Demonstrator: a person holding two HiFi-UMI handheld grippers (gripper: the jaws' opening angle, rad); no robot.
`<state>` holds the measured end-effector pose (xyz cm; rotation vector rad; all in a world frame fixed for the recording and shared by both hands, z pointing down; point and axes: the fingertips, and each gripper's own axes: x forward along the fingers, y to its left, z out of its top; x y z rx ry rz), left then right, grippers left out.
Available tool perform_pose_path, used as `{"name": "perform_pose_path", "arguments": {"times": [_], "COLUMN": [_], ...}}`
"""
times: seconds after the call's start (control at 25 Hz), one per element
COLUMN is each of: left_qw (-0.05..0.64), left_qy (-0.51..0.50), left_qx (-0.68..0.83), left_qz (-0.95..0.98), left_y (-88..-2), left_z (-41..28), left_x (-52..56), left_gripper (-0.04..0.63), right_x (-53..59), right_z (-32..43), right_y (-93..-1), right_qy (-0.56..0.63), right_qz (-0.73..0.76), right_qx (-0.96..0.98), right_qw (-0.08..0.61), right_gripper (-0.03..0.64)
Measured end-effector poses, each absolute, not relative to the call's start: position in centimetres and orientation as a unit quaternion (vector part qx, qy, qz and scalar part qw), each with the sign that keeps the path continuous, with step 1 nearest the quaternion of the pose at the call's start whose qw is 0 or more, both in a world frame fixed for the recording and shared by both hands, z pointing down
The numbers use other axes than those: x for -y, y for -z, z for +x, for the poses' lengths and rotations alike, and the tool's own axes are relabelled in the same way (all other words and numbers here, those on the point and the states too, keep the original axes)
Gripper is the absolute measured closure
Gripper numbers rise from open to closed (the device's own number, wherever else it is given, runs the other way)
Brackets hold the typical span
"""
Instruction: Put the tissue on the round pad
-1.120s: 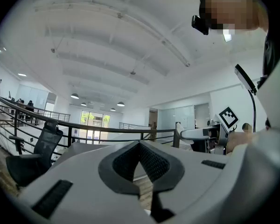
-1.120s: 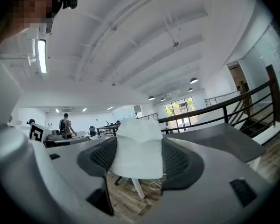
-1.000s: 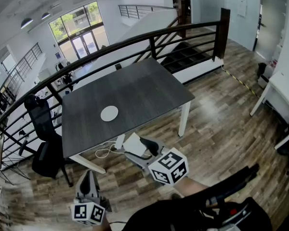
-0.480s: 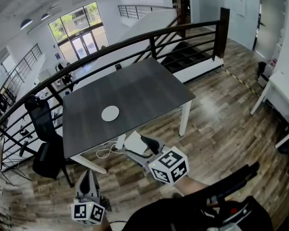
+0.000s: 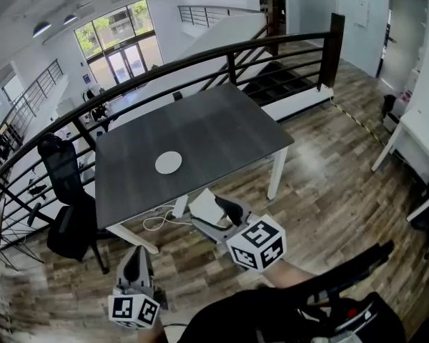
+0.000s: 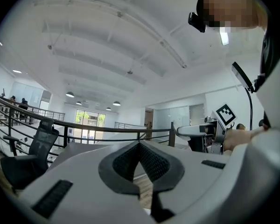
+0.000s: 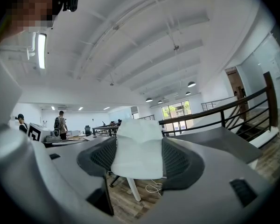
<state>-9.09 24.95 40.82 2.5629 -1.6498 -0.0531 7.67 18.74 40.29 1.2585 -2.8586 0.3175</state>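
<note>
A white round pad [image 5: 169, 163] lies on the dark grey table [image 5: 222, 131], near its front left part. Short of the table's front edge and over the wooden floor, my right gripper [image 5: 211, 207] is shut on the white folded tissue [image 5: 202, 205]. In the right gripper view the tissue [image 7: 139, 148] fills the space between both black pads [image 7: 99, 158]. My left gripper [image 5: 134, 259] hangs lower left, away from the table. Its jaws [image 6: 140, 146] are shut with nothing between them.
A black office chair [image 5: 63, 184] stands at the table's left side. A dark railing [image 5: 200, 57] runs behind the table, with a stairwell beyond it. A white cable [image 5: 156, 224] lies on the floor under the table. A white desk [image 5: 422, 131] stands at the right.
The head view has shifted a little. Both grippers keep their places, and the tissue stays in the right one.
</note>
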Motion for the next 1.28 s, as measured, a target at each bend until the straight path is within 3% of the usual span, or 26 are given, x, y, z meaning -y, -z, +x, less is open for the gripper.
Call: {"name": "perform_pose_path", "arguments": {"times": [0.48, 0.96, 1.28], "left_qw": [0.041, 0.040, 0.031], "left_qy": [0.018, 0.011, -0.006], "left_qx": [0.518, 0.539, 0.560], "left_qz": [0.854, 0.841, 0.828], "left_y": [-42.1, -41.9, -40.8], "left_z": [-10.9, -11.3, -7.3], "left_x": [-25.6, -19.2, -12.8], "left_gripper": [0.601, 0.601, 0.601], "right_x": [-20.3, -13.4, -6.0], "right_z": [6.0, 4.7, 8.0], "right_y": [-41.1, -41.3, -40.6], "right_qy": [-0.104, -0.108, -0.115], "right_qz": [0.429, 0.397, 0.369], "right_qx": [0.897, 0.912, 0.922], "right_qw": [0.005, -0.005, -0.009], "right_gripper": [0.310, 0.310, 0.310]}}
